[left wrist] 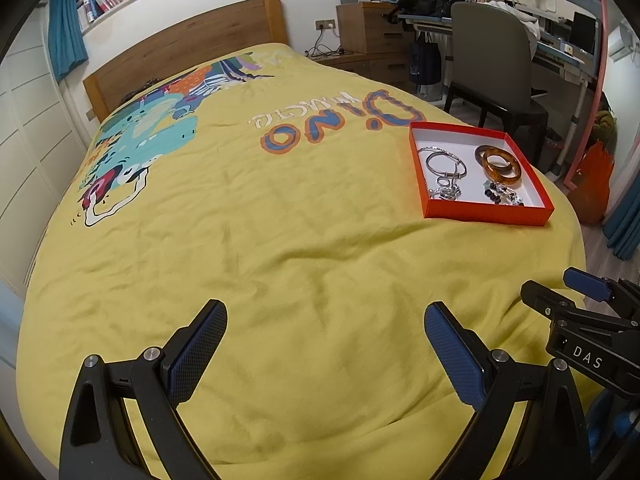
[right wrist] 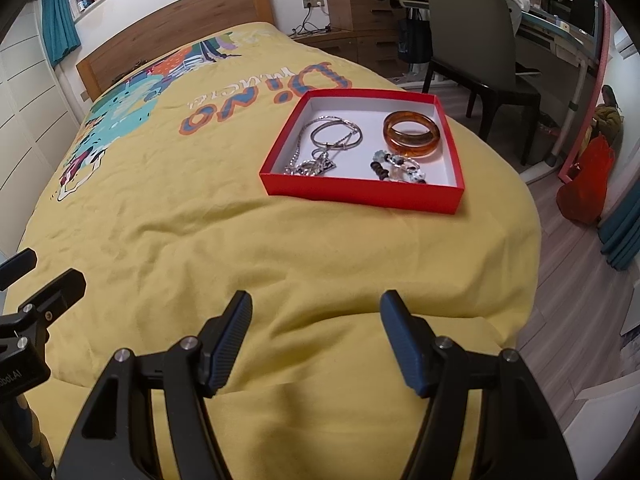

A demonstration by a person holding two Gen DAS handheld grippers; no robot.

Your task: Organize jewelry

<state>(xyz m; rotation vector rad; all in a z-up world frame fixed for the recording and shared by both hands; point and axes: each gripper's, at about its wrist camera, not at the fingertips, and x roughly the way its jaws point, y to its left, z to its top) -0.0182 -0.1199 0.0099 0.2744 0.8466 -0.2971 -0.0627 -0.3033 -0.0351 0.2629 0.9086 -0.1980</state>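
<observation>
Right gripper [right wrist: 316,340]: jaws wide, nothing between them; low over the bedspread [right wrist: 200,232] at the bed's near edge, angled down toward the box [right wrist: 360,192].
Left gripper [left wrist: 324,352]: jaws also wide and empty, just beside the right one, over the near edge, aimed the same way.
Box: red, shallow, white inside, lidless; sits toward the right edge of the bed, well apart from both grippers, nearer the right.
Bangles [right wrist: 412,134]: two amber rings stacked in the box's far right corner; stiff, smooth, likely slippery and could chip. Best pinched across the band wall, one pad inside the ring.
Silver bangle [right wrist: 336,134]: thin hoop in the far left part, lying with a chain [right wrist: 308,166]; the chain is limp, light and apt to tangle. Probably take it at the pendant clump.
Beads [right wrist: 400,168]: near right part, a loose strand; soft as a whole, hard per bead, may slip. Grip a bunch, not one bead.
Pose: both tools tilted steeply down, side by side, poised short of the box.
</observation>
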